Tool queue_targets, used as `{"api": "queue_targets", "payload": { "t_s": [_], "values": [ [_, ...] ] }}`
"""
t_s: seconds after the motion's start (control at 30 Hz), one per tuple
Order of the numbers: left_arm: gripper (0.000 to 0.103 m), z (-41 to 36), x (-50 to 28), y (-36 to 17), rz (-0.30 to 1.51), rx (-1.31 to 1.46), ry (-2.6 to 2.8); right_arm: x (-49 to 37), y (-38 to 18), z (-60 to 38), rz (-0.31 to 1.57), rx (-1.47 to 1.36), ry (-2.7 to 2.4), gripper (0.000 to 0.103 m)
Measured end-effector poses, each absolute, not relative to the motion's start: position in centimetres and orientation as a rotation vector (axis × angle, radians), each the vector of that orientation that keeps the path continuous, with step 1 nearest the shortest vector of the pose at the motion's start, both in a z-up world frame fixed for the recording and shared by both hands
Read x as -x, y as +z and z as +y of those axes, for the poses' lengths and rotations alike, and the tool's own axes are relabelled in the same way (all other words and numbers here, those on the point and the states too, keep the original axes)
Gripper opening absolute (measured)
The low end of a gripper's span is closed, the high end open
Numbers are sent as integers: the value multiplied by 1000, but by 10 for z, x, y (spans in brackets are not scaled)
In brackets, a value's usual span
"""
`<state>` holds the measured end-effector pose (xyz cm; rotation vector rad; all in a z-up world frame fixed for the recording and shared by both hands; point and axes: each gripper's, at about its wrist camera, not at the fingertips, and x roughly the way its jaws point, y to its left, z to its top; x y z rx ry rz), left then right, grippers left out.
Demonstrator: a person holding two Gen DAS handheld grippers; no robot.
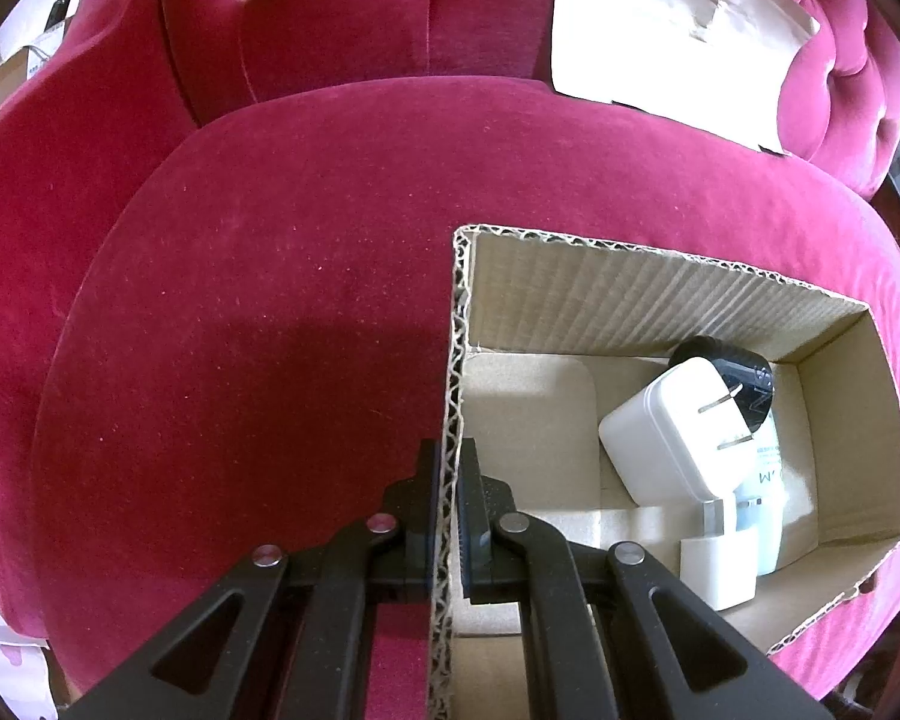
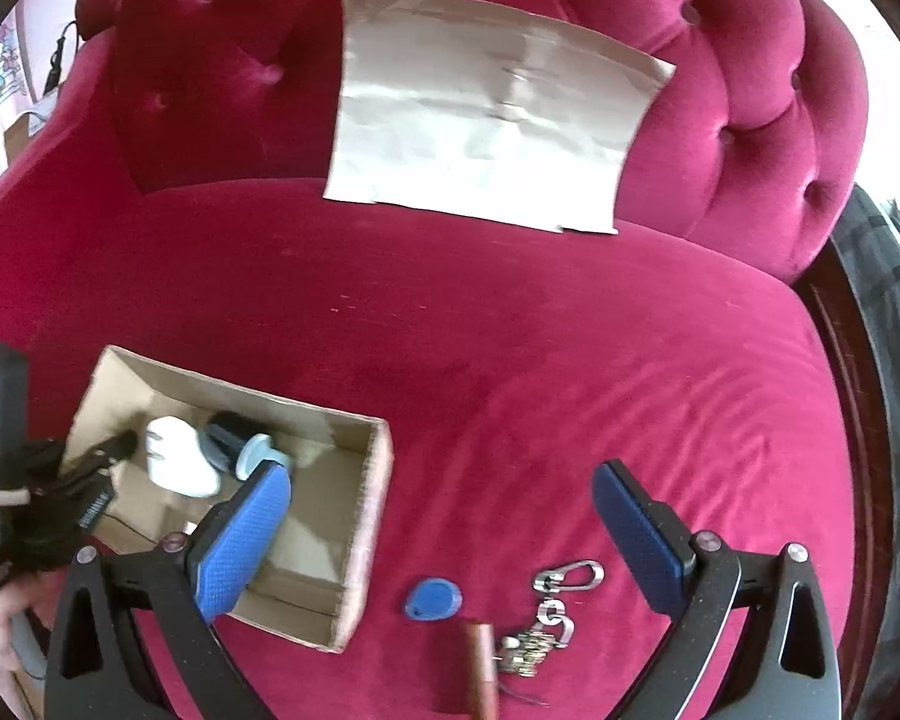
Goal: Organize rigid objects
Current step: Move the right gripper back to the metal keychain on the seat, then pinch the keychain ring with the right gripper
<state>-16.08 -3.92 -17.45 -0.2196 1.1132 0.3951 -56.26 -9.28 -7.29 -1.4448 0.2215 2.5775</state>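
Note:
An open cardboard box (image 1: 630, 294) sits on a red velvet sofa seat. My left gripper (image 1: 447, 480) is shut on the box's left wall (image 1: 450, 390), one finger inside and one outside. In the box lie a white plug adapter (image 1: 672, 432), a black object (image 1: 732, 372), a small white charger (image 1: 720, 570) and a pale bottle. In the right wrist view the box (image 2: 366, 480) is at lower left, with the left gripper (image 2: 90, 480) on its edge. My right gripper (image 2: 444, 504) is open and empty above a key bunch with carabiner (image 2: 552, 606) and blue fob (image 2: 432, 600).
A flattened beige paper bag (image 2: 486, 108) leans against the tufted sofa back (image 2: 210, 60). A small brown stick (image 2: 483, 666) lies by the keys. The sofa's dark wooden frame (image 2: 858, 420) runs down the right side. A small box and cables stand past the left arm (image 1: 24, 66).

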Motion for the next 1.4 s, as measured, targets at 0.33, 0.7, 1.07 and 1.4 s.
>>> {"api": "queue_targets", "payload": {
  "t_s": [0.33, 0.7, 1.07, 1.4],
  "values": [
    [5, -38, 164, -174, 1115, 204, 376, 546, -90, -59, 223, 1454, 2507, 103],
    [5, -36, 163, -173, 1118, 179, 344, 536, -130, -36, 274, 1527, 2426, 103],
    [5, -36, 163, -173, 1120, 162, 324, 524, -173, -28, 295, 1615, 2349, 103],
    [5, -34, 165, -172, 1122, 138, 289, 518, -206, -15, 403, 1676, 2287, 102]
  ]
}}
